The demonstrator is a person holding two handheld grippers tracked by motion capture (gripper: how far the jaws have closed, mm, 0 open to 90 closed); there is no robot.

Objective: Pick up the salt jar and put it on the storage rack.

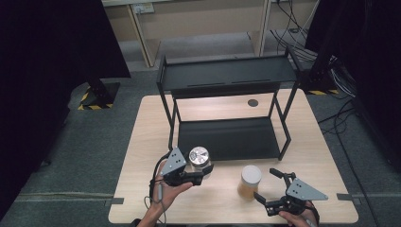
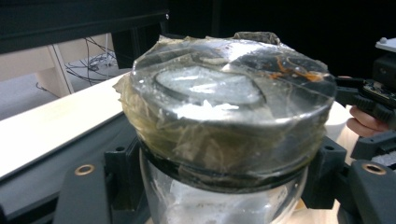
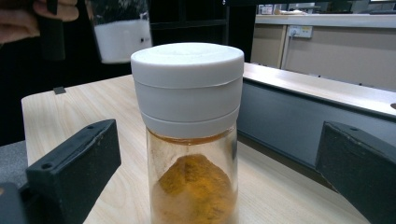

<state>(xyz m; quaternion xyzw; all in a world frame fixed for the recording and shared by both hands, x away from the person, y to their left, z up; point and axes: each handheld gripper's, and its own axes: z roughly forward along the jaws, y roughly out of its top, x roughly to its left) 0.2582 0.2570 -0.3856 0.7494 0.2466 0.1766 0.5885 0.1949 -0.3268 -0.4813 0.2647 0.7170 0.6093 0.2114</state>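
So far: nothing stands on the black two-tier metal rack [image 1: 227,94] yet; by my reading, both jars are meant to go there.
Left gripper [image 1: 201,172]: my jaws are clenched around the clear glass jar with the silver, tape-wrapped lid [image 1: 199,157], grasping it just below the lid.
Silver-lidded jar: it hangs in my grip above the light wooden table [image 1: 142,142], just in front of the rack's lower shelf; in the right gripper view it shows white powder inside.
Right gripper [image 1: 268,184]: my jaws are spread wide, released, with nothing pressed between them.
Second jar: the clear glass jar of orange-brown powder with a white plastic cap [image 1: 249,181] stands upright on the table, between my right jaws but untouched by either.
Done: the first jar is gripped and off the table.
Left to do: I judge the held jar must be set on a shelf, then the white-capped one grasped and placed as well.
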